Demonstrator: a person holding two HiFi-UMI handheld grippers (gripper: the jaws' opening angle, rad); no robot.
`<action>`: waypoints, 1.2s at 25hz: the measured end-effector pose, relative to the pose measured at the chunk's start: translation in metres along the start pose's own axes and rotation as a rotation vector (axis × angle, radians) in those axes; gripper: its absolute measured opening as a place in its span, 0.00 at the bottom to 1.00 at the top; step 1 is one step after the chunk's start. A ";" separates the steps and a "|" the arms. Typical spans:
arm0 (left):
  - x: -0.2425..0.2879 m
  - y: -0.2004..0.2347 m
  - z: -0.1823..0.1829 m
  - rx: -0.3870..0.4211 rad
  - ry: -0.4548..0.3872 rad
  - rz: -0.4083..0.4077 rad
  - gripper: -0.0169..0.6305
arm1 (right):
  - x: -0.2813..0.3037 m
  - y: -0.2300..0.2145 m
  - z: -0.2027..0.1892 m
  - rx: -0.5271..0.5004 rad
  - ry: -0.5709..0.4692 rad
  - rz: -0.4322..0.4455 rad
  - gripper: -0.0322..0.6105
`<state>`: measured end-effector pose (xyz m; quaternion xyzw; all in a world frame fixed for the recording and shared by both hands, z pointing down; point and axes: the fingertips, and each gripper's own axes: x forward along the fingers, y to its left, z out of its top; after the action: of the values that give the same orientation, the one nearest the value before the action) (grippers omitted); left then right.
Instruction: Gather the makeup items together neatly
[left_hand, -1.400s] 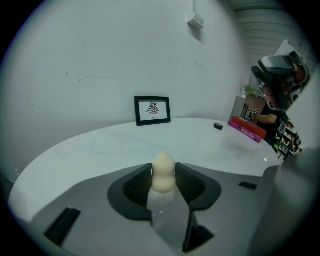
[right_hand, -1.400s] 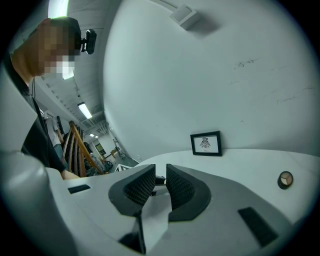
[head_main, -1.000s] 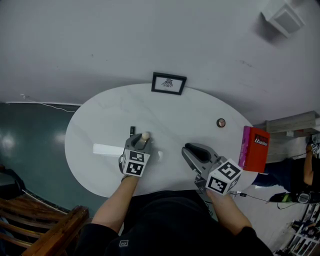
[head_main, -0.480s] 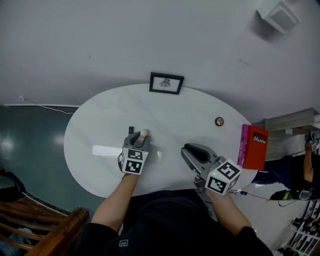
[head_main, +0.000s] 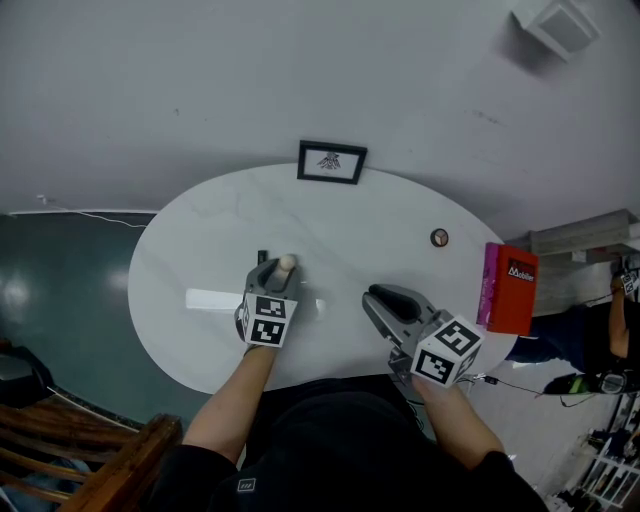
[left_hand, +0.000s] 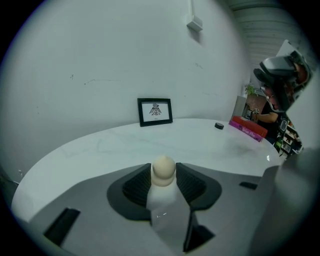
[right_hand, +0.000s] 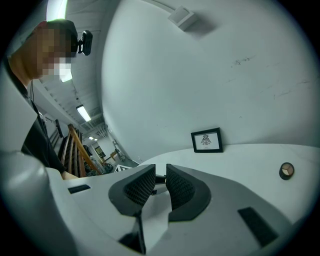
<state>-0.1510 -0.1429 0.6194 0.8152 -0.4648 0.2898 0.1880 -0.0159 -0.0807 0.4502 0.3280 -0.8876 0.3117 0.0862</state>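
Note:
A small white item with a rounded beige top (left_hand: 163, 172) stands upright on the white oval table (head_main: 210, 225), left of centre. My left gripper (head_main: 281, 268) lies around it, and its jaws are opening with the item between the pads (left_hand: 137, 185). A short black stick (head_main: 263, 257) stands just left of it. A flat white box (head_main: 213, 299) lies further left. A round compact (head_main: 439, 237) sits far right. My right gripper (head_main: 378, 297) hovers right of centre, jaws a narrow gap apart with nothing between them.
A black picture frame (head_main: 331, 162) stands at the table's far edge against the wall. A red book (head_main: 509, 290) stands on a ledge off the table's right end. A wooden chair (head_main: 90, 460) is at the lower left. A person stands at the far right.
The left gripper has stayed round the beige-topped item in nearly the same place. The right gripper has not moved.

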 end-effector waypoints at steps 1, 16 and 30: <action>-0.004 0.000 0.002 -0.001 -0.011 0.000 0.28 | 0.001 0.001 0.001 -0.001 -0.001 0.001 0.17; -0.141 -0.013 0.065 -0.082 -0.300 -0.071 0.07 | 0.002 0.040 0.038 -0.111 -0.100 -0.018 0.17; -0.155 -0.114 0.161 -0.067 -0.374 -0.026 0.07 | -0.088 -0.016 0.070 -0.245 -0.151 0.069 0.17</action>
<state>-0.0664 -0.0786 0.3928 0.8540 -0.4906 0.1153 0.1292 0.0658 -0.0858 0.3716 0.3067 -0.9338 0.1781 0.0477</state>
